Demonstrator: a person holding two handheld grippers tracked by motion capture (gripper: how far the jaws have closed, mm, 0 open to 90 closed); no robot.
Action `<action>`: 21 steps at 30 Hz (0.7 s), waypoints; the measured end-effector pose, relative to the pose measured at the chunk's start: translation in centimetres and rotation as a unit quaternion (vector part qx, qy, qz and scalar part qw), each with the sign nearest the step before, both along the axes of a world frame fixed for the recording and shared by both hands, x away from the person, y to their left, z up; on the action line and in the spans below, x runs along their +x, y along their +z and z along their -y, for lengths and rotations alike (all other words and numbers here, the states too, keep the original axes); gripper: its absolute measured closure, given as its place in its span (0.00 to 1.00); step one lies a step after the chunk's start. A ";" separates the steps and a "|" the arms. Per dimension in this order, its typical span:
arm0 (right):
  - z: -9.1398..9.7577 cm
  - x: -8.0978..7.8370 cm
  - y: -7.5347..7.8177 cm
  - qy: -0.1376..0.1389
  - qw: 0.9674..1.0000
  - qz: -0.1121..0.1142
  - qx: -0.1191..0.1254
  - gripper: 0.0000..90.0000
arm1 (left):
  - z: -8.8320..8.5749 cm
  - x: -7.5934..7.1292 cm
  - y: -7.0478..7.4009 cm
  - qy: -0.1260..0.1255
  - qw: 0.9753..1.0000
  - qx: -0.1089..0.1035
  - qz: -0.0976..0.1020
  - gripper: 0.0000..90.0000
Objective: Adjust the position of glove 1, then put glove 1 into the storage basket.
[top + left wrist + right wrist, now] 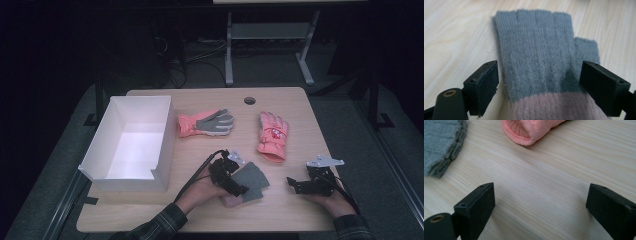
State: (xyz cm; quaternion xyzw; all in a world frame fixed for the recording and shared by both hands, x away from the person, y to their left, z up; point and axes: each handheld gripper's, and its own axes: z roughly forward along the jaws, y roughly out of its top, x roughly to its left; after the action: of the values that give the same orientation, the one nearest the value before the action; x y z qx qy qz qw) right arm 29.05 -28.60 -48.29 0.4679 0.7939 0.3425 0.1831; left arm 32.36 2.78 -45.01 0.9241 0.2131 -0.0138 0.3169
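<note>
Glove sits right between my left tool's jaws, flat on the worktop. Jaws stand wide, one each side of the glove, pads clear of the knit, nothing gripped. Cuff end is nearest the tool, fingers point straight away from it.

Look of it: grey knit, ribbed, fuzzy surface, four short finger stubs side by side at the far end, thumb stub sticking out toward the right-hand jaw. Band at the cuff is dusty pink. In the high view the same glove lies just ahead of the left tool, partly under it.

My right tool is also wide open, with bare worktop between the jaws and nothing held. From its camera the grey glove's edge is ahead and off to the left, well clear of the jaws. A pink padded glove's open cuff is ahead, near centre, also clear. In the high view the right tool rests low on the worktop, apart from the grey glove.

Further out from both tools: the pink padded glove, a second pink glove with grey palm, and a white box beyond the left tool's side.
</note>
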 end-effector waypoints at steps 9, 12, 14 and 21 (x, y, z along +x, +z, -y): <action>0.0 0.0 0.0 0.000 1.000 0.000 0.000 0.09 | 0.0 0.2 -0.9 -0.006 1.000 -0.001 -0.012 0.16; 0.0 0.0 0.0 0.000 1.000 0.000 0.000 0.09 | 0.0 0.1 -0.9 -0.011 1.000 -0.001 -0.008 0.17; 0.0 0.0 0.0 0.000 1.000 0.000 0.000 0.09 | -0.1 0.1 -0.8 -0.017 1.000 0.000 -0.004 0.22; 0.0 0.0 0.0 0.001 1.000 0.000 0.000 0.09 | -0.1 -0.2 -0.6 -0.032 0.999 -0.005 -0.011 0.42</action>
State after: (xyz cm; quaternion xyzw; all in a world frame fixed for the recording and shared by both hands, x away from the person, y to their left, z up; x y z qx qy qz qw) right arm 29.05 -28.60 -48.29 0.4672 0.7942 0.3426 0.1833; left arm 32.18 2.84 -45.63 0.9285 0.1866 -0.0352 0.3190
